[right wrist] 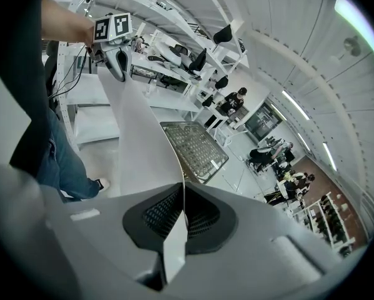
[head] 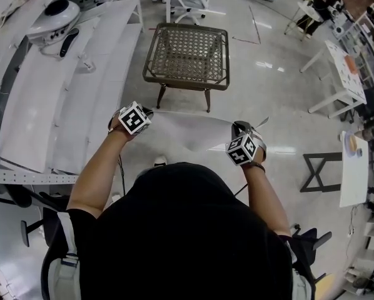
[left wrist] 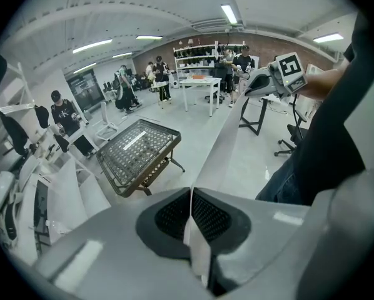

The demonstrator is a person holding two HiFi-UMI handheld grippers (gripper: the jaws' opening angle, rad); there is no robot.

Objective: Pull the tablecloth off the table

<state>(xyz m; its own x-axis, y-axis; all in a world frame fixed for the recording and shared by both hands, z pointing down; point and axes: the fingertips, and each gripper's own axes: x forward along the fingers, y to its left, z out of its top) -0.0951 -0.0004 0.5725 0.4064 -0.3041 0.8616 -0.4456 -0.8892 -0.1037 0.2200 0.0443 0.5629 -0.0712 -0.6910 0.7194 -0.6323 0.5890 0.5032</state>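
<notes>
Head view: tablecloth (head: 188,132) spans left tool (head: 146,112) to right tool (head: 237,127).

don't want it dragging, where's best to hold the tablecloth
Its top edge, pinched near each end from your side, as the left gripper and right gripper do: the tablecloth is thin and limp, so two spread grips keep it open.

Arms extended forward, left gripper (head: 144,112) and right gripper (head: 240,129) angled down, jaws clamped.
</notes>
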